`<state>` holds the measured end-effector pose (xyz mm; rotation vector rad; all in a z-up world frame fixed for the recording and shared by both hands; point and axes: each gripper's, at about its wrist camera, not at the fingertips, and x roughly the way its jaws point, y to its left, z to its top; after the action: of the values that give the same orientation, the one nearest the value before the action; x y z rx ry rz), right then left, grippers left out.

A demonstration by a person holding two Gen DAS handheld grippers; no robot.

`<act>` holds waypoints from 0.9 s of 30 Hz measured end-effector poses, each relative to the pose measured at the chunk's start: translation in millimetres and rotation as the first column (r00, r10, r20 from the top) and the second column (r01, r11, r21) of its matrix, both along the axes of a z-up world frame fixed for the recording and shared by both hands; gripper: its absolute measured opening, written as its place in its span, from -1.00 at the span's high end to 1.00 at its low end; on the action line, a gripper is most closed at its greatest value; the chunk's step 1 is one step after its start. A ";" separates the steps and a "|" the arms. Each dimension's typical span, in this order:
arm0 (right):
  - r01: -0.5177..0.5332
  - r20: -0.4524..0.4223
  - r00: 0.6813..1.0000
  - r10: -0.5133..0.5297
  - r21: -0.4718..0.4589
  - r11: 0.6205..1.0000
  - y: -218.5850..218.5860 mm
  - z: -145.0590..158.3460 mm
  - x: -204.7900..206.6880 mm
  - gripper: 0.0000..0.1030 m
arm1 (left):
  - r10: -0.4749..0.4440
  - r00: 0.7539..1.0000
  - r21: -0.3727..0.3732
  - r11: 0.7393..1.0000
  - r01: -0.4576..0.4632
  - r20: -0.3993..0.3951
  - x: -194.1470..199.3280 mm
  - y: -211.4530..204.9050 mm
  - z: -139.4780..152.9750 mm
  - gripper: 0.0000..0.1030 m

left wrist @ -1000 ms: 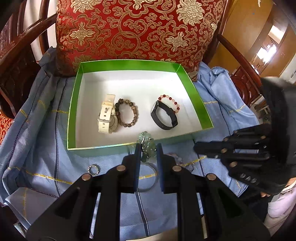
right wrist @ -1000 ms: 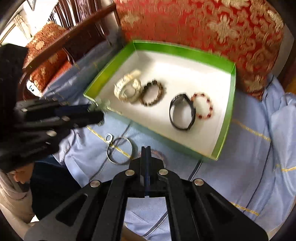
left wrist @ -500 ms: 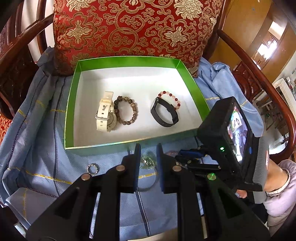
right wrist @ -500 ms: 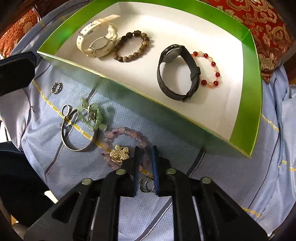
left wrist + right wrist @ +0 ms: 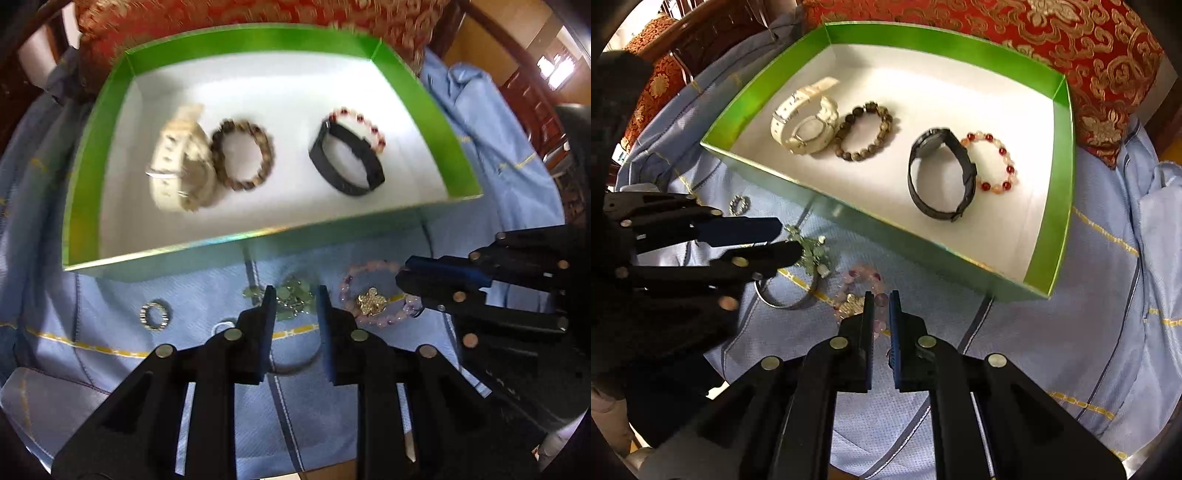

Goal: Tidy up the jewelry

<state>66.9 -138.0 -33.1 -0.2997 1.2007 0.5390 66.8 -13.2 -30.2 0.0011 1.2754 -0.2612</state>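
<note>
Pale green stones on a fine chain make up the jade piece (image 5: 295, 297), which in the left wrist view lies loose on the blue cloth (image 5: 207, 295) in front of the green box (image 5: 85, 206), right between the tips of the left gripper (image 5: 293, 304); its jaws stand apart with nothing pinched between them. It looks light, limp and lumpy, so I judge it would bunch and swing when lifted; the thick central cluster seems the surest hold, not the thin chain. Beside it the pink bead bracelet (image 5: 380, 295) with a gold flower charm (image 5: 371, 301) lies under the right gripper (image 5: 406, 277). In the right wrist view that gripper (image 5: 882, 302) hovers over the same bracelet (image 5: 862, 282), jaws at a narrow gap straddling a few beads, not visibly clamped. Round glossy beads on elastic probably roll and slip, so gripping across the strand near the charm seems safest. A steel bangle (image 5: 786, 295) lies just beside it.
</note>
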 end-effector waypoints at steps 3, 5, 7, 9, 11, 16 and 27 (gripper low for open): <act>0.001 -0.008 1.000 -0.001 -0.004 1.000 -6.1 -2.2 0.2 0.84 | -0.013 1.000 0.025 1.000 0.014 -0.022 1.9 -5.2 -10.1 0.46; 0.001 -0.010 1.000 -0.001 0.000 1.000 -6.7 -5.7 4.7 0.84 | -0.012 1.000 0.039 0.999 0.013 -0.025 3.3 -6.7 -14.5 0.46; -0.001 -0.012 1.000 0.001 0.004 1.000 -8.1 -6.6 4.8 0.84 | -0.012 1.000 0.036 0.999 0.013 -0.021 4.6 -6.1 -15.9 0.46; 0.000 -0.013 1.000 0.000 0.003 1.000 -9.8 -7.8 5.6 0.84 | -0.003 0.999 0.028 1.000 0.004 -0.033 6.5 -4.7 -19.5 0.46; 0.002 -0.017 1.000 -0.002 0.003 1.000 -11.5 -8.5 6.0 0.84 | -0.002 0.999 0.017 1.000 0.002 -0.039 9.0 -4.8 -20.7 0.42; 0.009 -0.026 1.000 -0.009 0.003 1.000 -16.5 -10.3 6.8 0.84 | -0.008 0.999 -0.006 1.000 0.008 -0.035 11.9 -7.9 -23.7 0.16; 0.019 -0.012 1.000 -0.019 0.035 0.999 -18.0 -2.5 7.3 0.84 | 0.014 1.000 0.012 1.000 -0.014 0.028 8.2 -4.1 -6.2 0.88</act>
<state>74.1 -156.1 -35.6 -0.2554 1.2025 0.5457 75.0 -17.3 -36.4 0.0066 1.2484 -0.2404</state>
